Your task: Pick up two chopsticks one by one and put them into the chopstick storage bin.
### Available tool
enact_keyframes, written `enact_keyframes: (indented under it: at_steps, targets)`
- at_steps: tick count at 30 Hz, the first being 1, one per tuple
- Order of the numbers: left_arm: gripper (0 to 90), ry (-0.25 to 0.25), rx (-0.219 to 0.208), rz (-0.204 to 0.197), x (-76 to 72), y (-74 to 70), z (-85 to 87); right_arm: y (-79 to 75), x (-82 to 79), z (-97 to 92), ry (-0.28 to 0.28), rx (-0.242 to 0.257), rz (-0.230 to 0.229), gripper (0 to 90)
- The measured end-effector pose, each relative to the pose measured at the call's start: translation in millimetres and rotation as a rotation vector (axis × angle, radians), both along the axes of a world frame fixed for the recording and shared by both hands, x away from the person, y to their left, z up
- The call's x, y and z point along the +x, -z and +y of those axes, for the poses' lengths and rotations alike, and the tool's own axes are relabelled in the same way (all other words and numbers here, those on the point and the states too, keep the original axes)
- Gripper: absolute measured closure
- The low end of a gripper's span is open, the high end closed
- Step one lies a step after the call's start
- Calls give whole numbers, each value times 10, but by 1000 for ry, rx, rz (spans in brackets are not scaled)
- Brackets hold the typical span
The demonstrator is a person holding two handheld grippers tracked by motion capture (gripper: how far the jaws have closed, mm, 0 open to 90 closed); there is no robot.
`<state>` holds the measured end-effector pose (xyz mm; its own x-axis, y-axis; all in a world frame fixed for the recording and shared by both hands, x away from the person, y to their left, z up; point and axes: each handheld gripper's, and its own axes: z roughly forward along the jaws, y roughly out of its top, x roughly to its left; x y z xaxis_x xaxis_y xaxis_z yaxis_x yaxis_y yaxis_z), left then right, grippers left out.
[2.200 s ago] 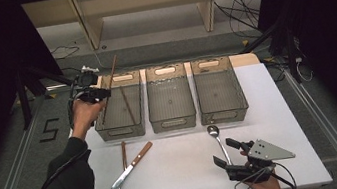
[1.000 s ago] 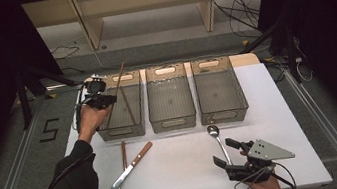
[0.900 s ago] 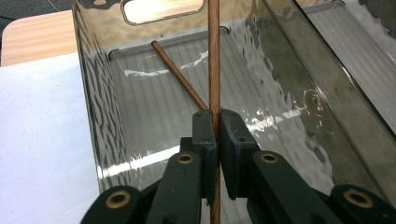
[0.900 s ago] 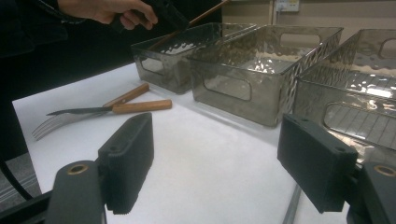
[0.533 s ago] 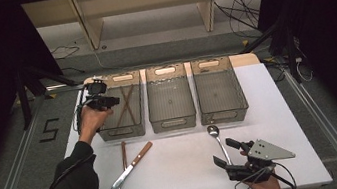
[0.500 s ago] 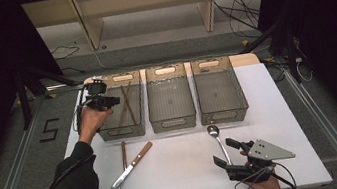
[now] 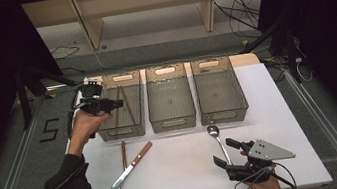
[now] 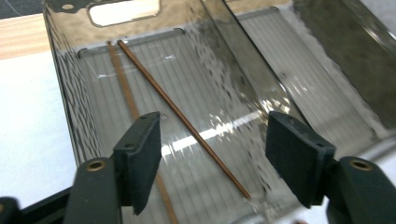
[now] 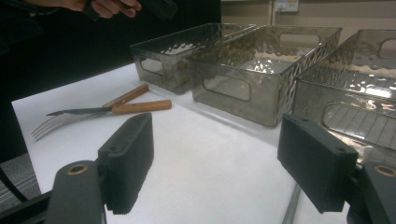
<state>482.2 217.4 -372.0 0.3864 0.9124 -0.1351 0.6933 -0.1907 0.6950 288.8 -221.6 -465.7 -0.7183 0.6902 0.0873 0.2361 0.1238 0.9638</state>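
Note:
Two thin brown chopsticks [image 8: 182, 116] [image 8: 123, 88] lie crossed on the floor of the left smoky bin [image 7: 122, 133], also seen as the chopsticks [image 7: 126, 106] from the high view. My left gripper [image 7: 116, 104] hovers over that bin's left side. Its jaws have just been opening and now stand open with nothing between them, as the left gripper [image 8: 212, 168] shows in its own view. My right gripper [image 7: 223, 152] rests open at the table's front right, beside a metal spoon [image 7: 217, 137]. Nothing sits between the right gripper [image 9: 215, 158] pads.
A middle bin [image 7: 173, 123] and a right bin [image 7: 225, 115] stand in the same row, both bare inside. A wooden-handled knife [image 7: 132, 166] and fork [image 7: 123, 154] lie on the white table in front of the left bin. The floor drops off past the table edges.
The left gripper let go of the chopstick it held tilted over the left bin; it now lies inside with the other. The jaws opened and the hand drew back slightly. The right gripper stayed put.

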Motion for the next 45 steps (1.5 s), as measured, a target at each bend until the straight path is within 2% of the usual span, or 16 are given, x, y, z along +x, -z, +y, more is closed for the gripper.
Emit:
enact_keyframes:
  at_steps: [5, 14, 17, 20, 26, 32, 34, 37, 41, 45]
  targets:
    - [324, 25, -23, -13, -225, 5, 11, -1, -3, 5, 0, 0, 1, 277]
    - [294, 42, -30, -30, -561, 157, 4, -2, 1, 9, 9, -11, 10, 277]
    - [287, 42, -56, -43, -673, 209, 18, -8, 14, 5, 29, -26, 26, 277]
    - [281, 66, -71, -49, -774, 274, 27, -19, 29, -12, 43, -30, 34, 277]
    - [265, 53, -95, -91, -920, 354, 77, -37, 68, -17, 79, -64, 76, 283]
    - [242, 78, -105, -121, -1051, 434, 79, -80, 186, -1, 102, -155, 166, 296]
    - [236, 79, -129, -134, -1091, 460, 80, -99, 228, 9, 102, -178, 196, 305]
    - [231, 79, -147, -153, -1156, 496, 71, -135, 288, 36, 100, -215, 226, 319]
    - [224, 96, -139, -167, -1237, 523, 35, -162, 373, 88, 102, -266, 264, 339]
    - [222, 106, -151, -199, -1330, 558, 1, -164, 447, 116, 109, -304, 301, 338]
